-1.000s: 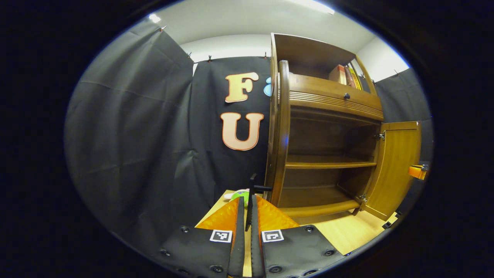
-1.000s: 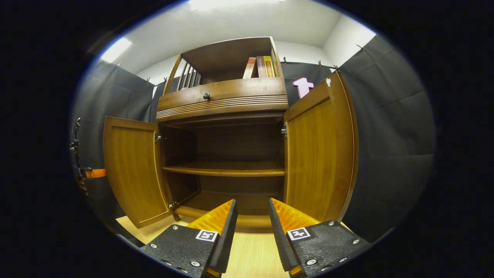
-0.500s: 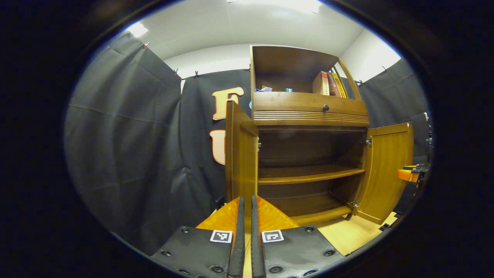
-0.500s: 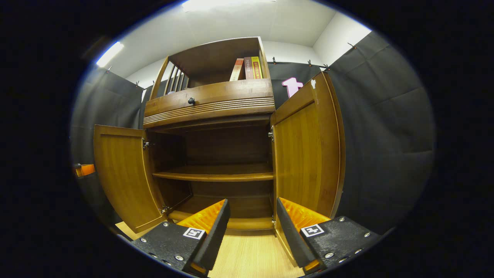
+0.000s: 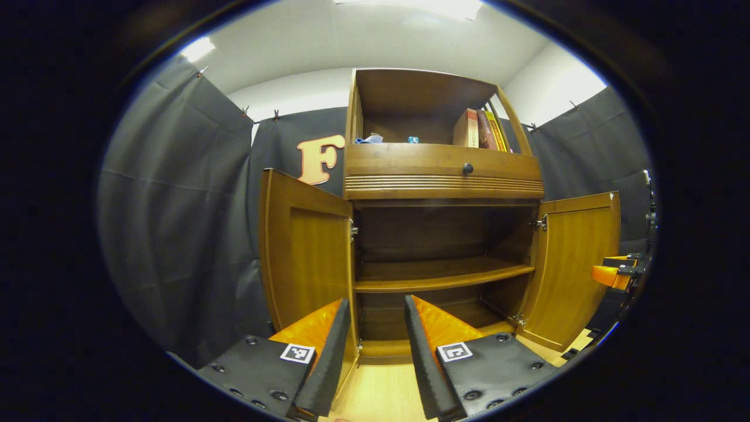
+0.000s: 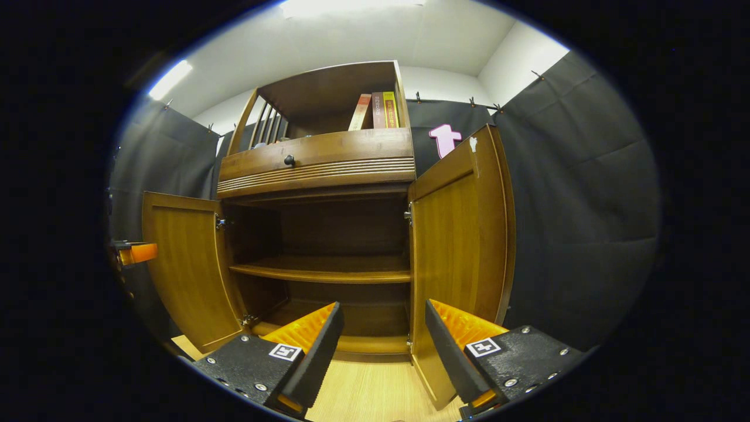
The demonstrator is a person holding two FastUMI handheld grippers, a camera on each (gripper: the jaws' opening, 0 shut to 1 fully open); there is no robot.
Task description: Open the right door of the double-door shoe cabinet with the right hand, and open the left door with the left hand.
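Shoe cabinet (image 5: 442,176): both lower doors swung wide, shelves bare.
Left door (image 5: 304,252): stands left of the opening, its long free edge upright, just beyond the left gripper (image 5: 375,357), fingers spread, holding nothing.
Right door (image 6: 460,234): stands right of the opening, edge upright, close ahead of the right gripper (image 6: 384,346), fingers likewise spread and empty.
Each door lies nearest its own-side gripper.
Contact with either door edge: seemingly none, though the fisheye makes this uncertain.
Judgement: task looks complete.
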